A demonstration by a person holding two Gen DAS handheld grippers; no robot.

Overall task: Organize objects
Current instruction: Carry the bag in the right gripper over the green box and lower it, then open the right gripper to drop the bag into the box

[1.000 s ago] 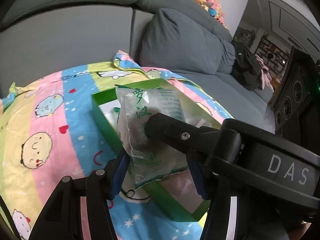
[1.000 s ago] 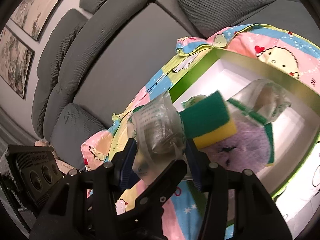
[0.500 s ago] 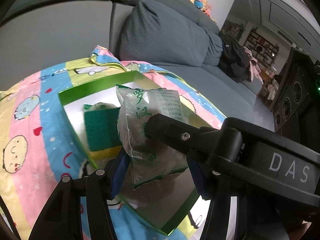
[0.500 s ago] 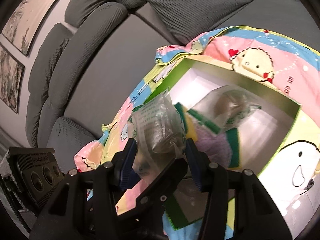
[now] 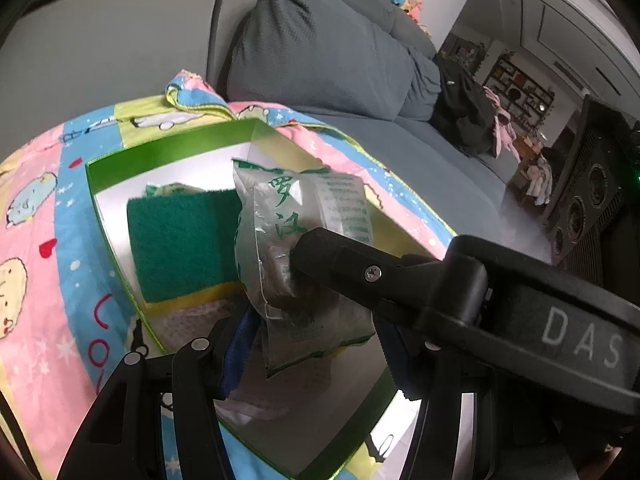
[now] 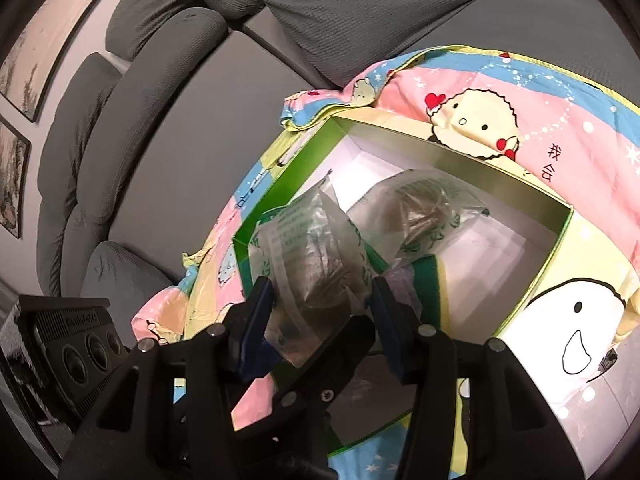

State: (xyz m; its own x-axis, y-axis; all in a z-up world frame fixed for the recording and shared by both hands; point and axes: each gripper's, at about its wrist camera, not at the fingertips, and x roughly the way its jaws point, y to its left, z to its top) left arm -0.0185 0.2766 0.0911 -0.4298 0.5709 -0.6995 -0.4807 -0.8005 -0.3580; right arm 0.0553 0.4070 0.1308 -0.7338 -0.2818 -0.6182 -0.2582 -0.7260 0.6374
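Observation:
A clear plastic bag with green print [image 5: 298, 248] is held between both grippers over an open green box [image 5: 168, 148]. My left gripper [image 5: 308, 344] is shut on its lower part, and my right gripper [image 6: 320, 316] is shut on the same bag [image 6: 312, 256]. The box [image 6: 288, 176] holds a green and yellow sponge [image 5: 180, 244], a purple cloth [image 5: 188, 320] and a second clear bag [image 6: 428, 208]. The right gripper's black finger [image 5: 360, 268] crosses the left wrist view.
The box rests on a pink, blue and yellow cartoon blanket [image 5: 44, 216] spread on a grey sofa [image 5: 328, 48]. Black speakers [image 5: 584, 200] stand at the right. Sofa cushions [image 6: 160, 60] rise behind the blanket.
Both grippers moved with the bag further over the box, so its inside and the sponge show more. The grips have not changed.

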